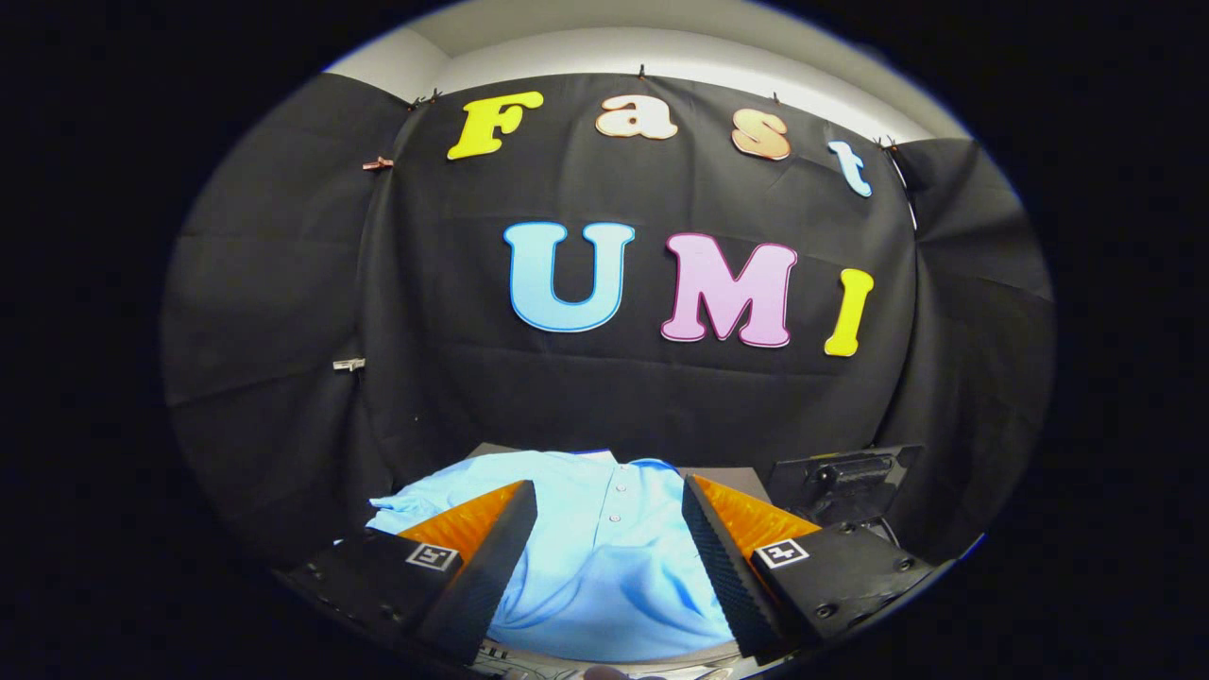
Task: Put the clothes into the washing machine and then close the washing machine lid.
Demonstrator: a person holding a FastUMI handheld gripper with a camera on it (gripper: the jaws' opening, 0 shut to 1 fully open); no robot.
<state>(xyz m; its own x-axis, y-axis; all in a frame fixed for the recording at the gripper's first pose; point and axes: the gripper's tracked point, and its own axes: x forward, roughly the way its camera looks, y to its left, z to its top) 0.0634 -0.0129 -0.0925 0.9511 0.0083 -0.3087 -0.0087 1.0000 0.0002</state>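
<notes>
My gripper spread wide, fingers holding nothing, likely opened ready to take cloth. Light blue shirt lies flat directly between and below fingers, button placket running up gap, collar at far end beyond tips. Shirt spread out, probably so grip point is easy to pick. Dark hinged part stands just right of shirt, beyond right finger; possibly washing machine lid, cannot tell. Shirt not yet in machine.

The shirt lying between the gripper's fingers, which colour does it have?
Light blue, plain; the shirt shows best in the gripper view, under the open gripper.
</notes>
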